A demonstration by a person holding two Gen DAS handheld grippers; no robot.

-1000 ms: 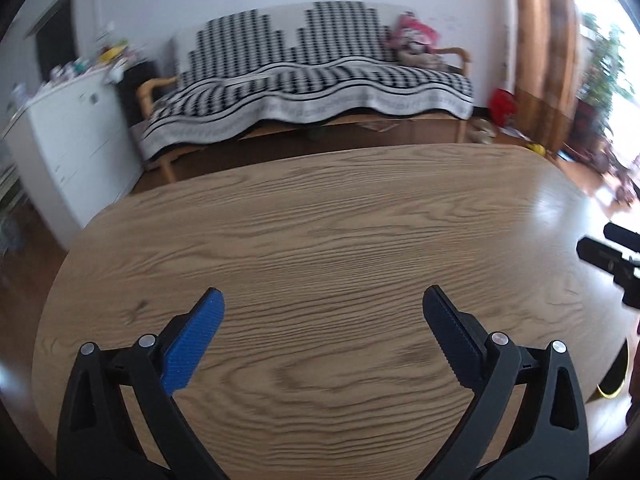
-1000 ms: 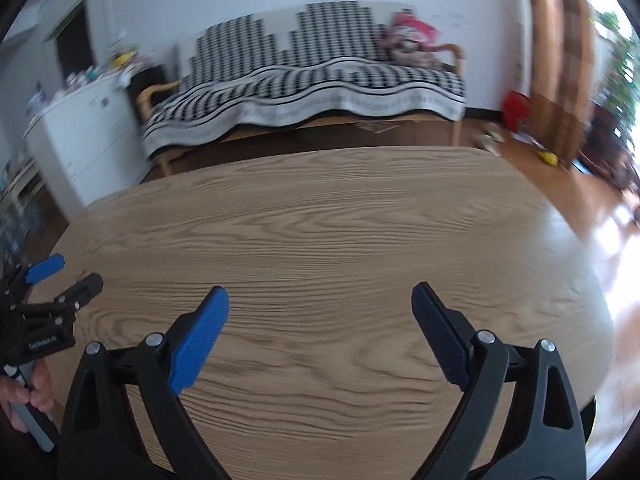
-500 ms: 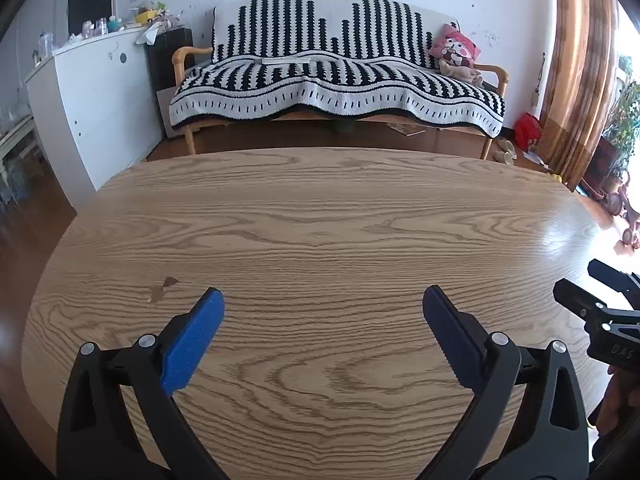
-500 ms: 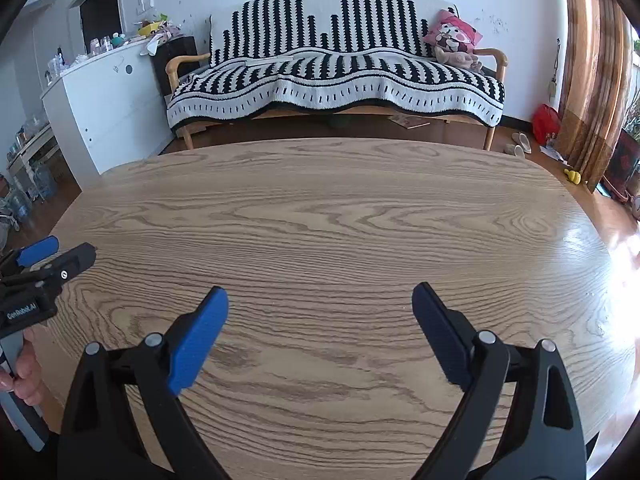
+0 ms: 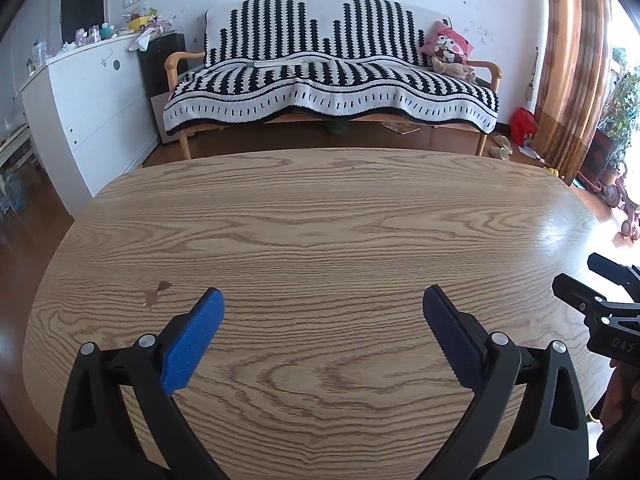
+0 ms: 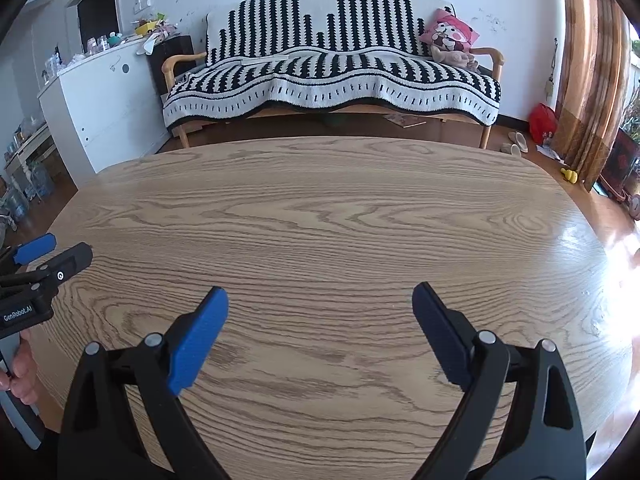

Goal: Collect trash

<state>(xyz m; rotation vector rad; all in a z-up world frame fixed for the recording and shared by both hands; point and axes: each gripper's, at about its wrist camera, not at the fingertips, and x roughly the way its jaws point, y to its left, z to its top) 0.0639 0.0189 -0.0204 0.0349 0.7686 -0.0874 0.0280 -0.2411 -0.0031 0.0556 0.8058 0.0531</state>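
My left gripper is open and empty above the near part of an oval wooden table. My right gripper is open and empty above the same table. The right gripper also shows at the right edge of the left wrist view, and the left gripper at the left edge of the right wrist view. No trash shows on the table. A small brown stain lies near the left finger.
A sofa with a black-and-white striped cover stands beyond the table, with a pink cushion on it. A white cabinet is at the left. Curtains, a red bag and slippers are at the right.
Both views have steadied and tilted to look more squarely at the table and sofa. Both grippers stay open and empty.
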